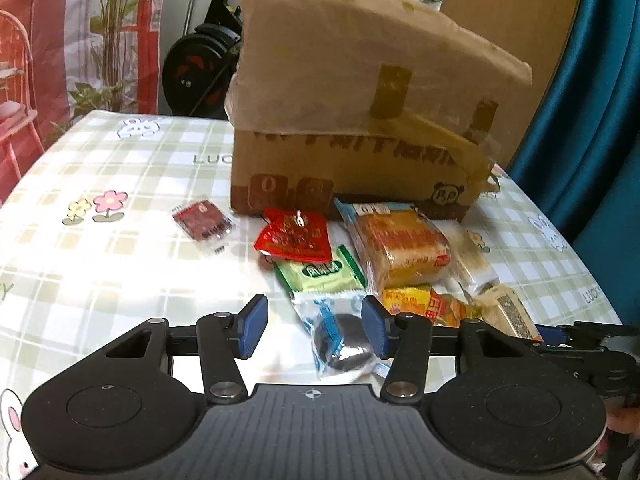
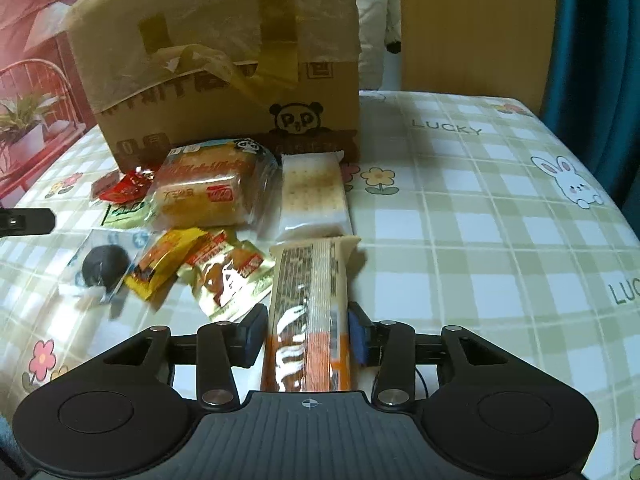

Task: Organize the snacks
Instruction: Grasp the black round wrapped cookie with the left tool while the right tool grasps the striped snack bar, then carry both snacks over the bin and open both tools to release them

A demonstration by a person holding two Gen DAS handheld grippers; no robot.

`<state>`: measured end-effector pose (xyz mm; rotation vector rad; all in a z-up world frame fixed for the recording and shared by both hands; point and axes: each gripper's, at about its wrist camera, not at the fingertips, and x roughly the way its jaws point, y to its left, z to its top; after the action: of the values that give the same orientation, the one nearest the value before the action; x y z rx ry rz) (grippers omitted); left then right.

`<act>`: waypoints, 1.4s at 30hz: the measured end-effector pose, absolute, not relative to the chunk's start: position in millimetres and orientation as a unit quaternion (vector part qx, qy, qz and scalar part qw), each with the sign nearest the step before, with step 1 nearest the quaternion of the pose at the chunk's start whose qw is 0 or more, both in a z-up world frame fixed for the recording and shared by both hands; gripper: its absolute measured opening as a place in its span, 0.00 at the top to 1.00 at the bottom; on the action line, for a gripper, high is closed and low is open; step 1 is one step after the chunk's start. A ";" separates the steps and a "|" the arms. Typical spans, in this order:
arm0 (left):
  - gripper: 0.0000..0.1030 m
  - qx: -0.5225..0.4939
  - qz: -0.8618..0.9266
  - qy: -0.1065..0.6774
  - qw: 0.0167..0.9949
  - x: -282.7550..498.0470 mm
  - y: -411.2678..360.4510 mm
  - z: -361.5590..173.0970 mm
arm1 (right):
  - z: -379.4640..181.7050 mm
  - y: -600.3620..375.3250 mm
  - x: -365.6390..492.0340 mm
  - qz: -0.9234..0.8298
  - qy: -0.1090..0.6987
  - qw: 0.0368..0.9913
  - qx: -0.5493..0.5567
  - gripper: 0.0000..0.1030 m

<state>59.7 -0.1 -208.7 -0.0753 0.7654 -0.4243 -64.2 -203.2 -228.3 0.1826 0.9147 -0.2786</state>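
Several snack packets lie heaped on the checked table (image 1: 120,152) in front of a cardboard box (image 1: 352,168) in the left wrist view: a red sachet (image 1: 296,236), a green wafer pack (image 1: 320,272), a wrapped cake (image 1: 400,248) and, nearest, a clear packet with a dark round biscuit (image 1: 340,340). A small dark red packet (image 1: 202,220) lies apart to the left. The left claw (image 1: 316,330) stands partly open over the biscuit packet, its blue pads either side of it; whether they press on it I cannot tell

From the right wrist, the same heap sits before the box (image 2: 224,92), with a white cracker pack (image 2: 312,196) beside the cake (image 2: 208,196) and yellow sachets (image 2: 168,264) nearer. The right claw (image 2: 306,332) is closed on a long orange biscuit pack (image 2: 308,312), both pads pressing its sides, the pack pointing away toward the crackers
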 end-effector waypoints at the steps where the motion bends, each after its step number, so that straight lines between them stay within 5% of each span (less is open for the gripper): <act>1: 0.48 -0.038 -0.207 0.373 0.904 59.7 -1.9 -210.4 | -228.2 -202.8 -66.3 -0.131 0.440 0.884 0.087 0.64; 20: 0.41 0.009 -0.185 0.412 0.892 70.4 -54.4 -255.1 | -222.4 -217.8 -82.1 -0.135 0.409 0.895 0.118 0.68; 24: 0.53 0.010 -0.195 0.408 0.892 64.8 -48.9 -252.8 | -221.5 -220.5 -85.8 -0.141 0.407 0.894 0.123 0.67; 42: 0.53 -0.032 -0.166 0.273 0.947 54.8 0.2 -156.3 | -149.6 -235.2 -67.2 -0.135 0.312 0.933 0.115 0.68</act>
<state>54.8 0.2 -156.3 -0.0652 0.5559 -0.3377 -67.2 -235.2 -149.6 0.2361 0.6385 -0.2752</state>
